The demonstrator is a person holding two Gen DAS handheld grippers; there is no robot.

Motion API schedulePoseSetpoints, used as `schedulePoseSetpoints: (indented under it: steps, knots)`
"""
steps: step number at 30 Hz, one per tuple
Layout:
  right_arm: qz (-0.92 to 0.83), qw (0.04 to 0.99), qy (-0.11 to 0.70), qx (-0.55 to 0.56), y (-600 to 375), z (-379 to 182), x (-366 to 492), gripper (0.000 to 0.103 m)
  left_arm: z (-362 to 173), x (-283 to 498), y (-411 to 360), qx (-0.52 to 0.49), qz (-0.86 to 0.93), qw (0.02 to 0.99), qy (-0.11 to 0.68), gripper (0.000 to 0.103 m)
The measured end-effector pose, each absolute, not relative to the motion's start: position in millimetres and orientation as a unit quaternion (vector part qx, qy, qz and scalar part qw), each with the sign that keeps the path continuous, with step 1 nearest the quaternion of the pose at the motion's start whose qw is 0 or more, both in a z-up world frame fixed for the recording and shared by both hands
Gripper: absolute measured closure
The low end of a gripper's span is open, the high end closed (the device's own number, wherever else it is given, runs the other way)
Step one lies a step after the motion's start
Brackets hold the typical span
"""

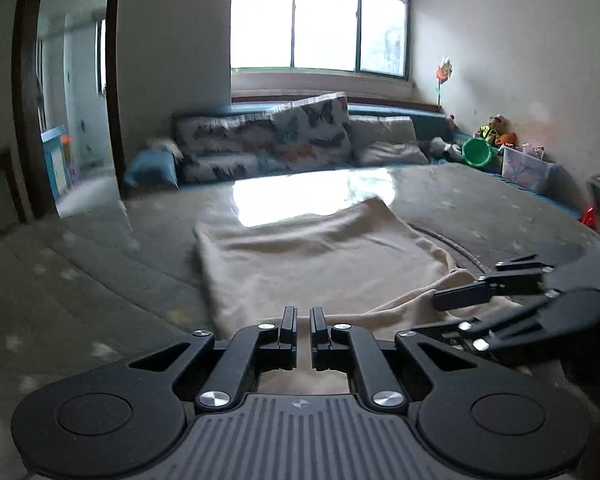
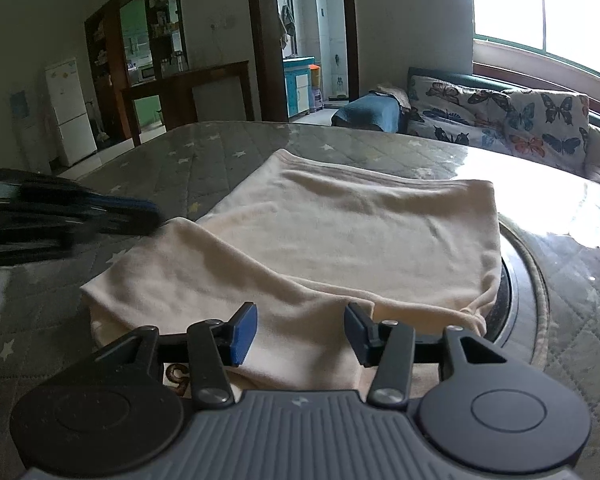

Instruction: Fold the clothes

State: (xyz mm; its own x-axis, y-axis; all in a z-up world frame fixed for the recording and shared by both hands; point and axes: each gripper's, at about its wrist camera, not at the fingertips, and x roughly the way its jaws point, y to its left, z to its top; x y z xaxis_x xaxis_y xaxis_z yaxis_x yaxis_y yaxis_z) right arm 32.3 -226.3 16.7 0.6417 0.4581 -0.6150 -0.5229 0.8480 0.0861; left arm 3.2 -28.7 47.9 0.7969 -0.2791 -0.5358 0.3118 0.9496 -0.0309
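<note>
1. Living room setup: a round table [image 2: 204,152] under a grey quilted star-print cover, with a butterfly-print sofa [image 1: 268,140] and a bright window [image 1: 320,20] well beyond the tongs. A green bucket [image 1: 477,152] and a teddy bear [image 1: 492,128] sit far off to the right in the left wrist view.

2. Left tongs [image 1: 303,316]: jaws nearly together, just a thin slit, and I can't see any cloth pinched in there. They hang over the near edge of the garment. In the right wrist view they're a blurry dark shape off to the left, right by the corner of the folded flap.

3. The thing to fold is a cream knit garment [image 2: 352,220], lying flat in front of both tongs, with the near part already doubled over into a flap.

4. Right tongs [image 2: 300,330]: jaws about half open, blue pads on either side of the flap's fold but not squeezing it, as far as I can tell.

5. Handling guess: light, soft, floppy, zero stiffness, so it'll sag and bunch if lifted from one spot. Fuzzy surface should grip fine. I'd pinch the two near corners of the flap, both layers, and keep them level.
</note>
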Motion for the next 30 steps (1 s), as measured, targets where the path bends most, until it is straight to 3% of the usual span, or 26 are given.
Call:
schedulePoseSetpoints:
  steps: [6, 22, 30]
  knots:
    - [0.263, 0.903, 0.335, -0.056, -232.1, 9.8, 36.4, 0.054, 18.6, 18.5, -13.3, 0.022, -0.125, 0.939, 0.318, 0.095]
    - [0.283, 0.901, 0.327, -0.047, -229.2, 15.7, 40.6, 0.052, 26.9, 2.2, -20.0, 0.056, -0.131, 0.944, 0.296, 0.09]
    - [0.278, 0.898, 0.322, -0.113, -236.8, 11.0, 18.4, 0.047, 25.5, -35.1, -47.8, 0.132, -0.194, 0.931, 0.28, 0.088]
